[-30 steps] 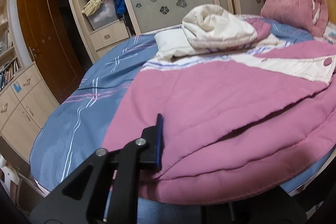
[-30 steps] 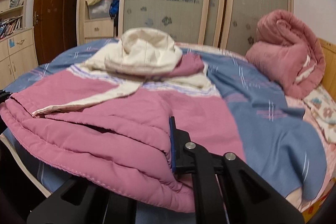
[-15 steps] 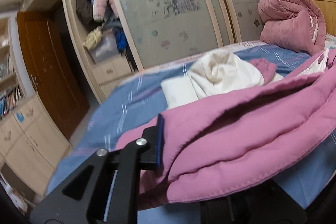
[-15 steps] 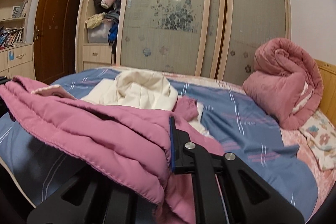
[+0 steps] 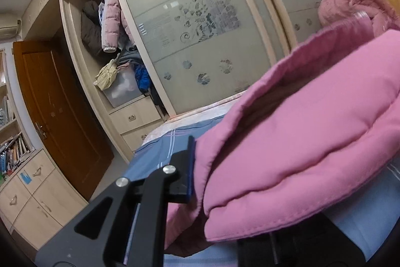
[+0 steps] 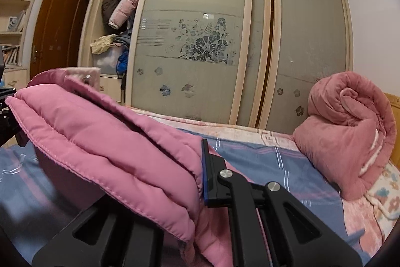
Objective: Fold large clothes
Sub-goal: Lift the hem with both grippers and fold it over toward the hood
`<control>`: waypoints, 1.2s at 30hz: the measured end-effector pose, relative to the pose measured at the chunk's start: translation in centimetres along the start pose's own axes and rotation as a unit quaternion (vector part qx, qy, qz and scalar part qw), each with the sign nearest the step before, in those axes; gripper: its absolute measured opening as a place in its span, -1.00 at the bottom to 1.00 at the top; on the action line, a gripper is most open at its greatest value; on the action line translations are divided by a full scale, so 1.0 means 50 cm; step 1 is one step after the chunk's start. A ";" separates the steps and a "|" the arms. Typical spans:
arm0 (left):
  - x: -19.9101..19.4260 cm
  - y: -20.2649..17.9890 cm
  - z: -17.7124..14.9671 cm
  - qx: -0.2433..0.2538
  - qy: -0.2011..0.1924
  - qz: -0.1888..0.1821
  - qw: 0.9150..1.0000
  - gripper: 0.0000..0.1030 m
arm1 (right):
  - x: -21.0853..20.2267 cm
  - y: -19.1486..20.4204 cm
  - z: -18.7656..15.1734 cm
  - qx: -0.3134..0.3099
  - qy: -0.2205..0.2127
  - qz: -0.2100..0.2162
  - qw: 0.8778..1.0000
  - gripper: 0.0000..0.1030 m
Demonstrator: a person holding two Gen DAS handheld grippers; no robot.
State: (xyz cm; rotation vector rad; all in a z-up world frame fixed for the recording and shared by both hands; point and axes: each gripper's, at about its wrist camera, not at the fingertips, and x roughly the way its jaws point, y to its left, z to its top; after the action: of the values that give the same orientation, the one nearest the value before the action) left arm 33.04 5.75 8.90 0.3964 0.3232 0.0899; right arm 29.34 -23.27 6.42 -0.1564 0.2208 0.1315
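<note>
Pink padded quilted jacket lifted above the blue striped bedsheet; left gripper clenched on its left hem corner; right gripper clenched on the right corner; rolled pink blanket right of jacket.

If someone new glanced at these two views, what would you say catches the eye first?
First, the padded pink coat, filling the foreground of both views, its hem lifted off the blue striped bed sheet with the left claw and right claw each shut on it. Next, the rolled pink quilt at the headboard, then the frosted, flower-patterned wardrobe doors behind.
</note>
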 end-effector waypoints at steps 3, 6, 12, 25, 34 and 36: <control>0.075 -0.008 0.015 0.005 0.009 0.001 1.000 -0.82 | 0.069 -0.008 0.013 0.006 0.009 0.000 1.000 -0.88; 0.147 -0.011 0.022 -0.008 0.029 -0.017 0.999 -0.83 | 0.135 -0.021 0.013 0.027 0.024 0.005 0.999 -0.88; 0.275 -0.031 0.016 -0.023 0.068 -0.035 0.997 -0.83 | 0.256 -0.024 -0.003 0.047 0.053 0.000 0.997 -0.88; 0.499 -0.136 -0.055 -0.003 0.142 -0.033 0.989 -0.84 | 0.514 -0.022 -0.101 0.089 0.170 0.005 0.981 -0.88; 0.560 -0.187 -0.112 0.001 0.136 -0.010 0.991 -0.90 | 0.592 0.012 -0.181 0.071 0.205 0.004 0.976 -0.73; 0.560 -0.193 -0.115 0.006 0.136 -0.002 0.991 -0.90 | 0.591 0.015 -0.179 0.064 0.210 -0.005 0.976 -0.60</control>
State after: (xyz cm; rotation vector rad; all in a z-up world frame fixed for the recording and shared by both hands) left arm 57.85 3.14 -8.08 0.3958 0.5938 0.1380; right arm 55.94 -20.74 -9.05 -0.0549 0.6485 0.0715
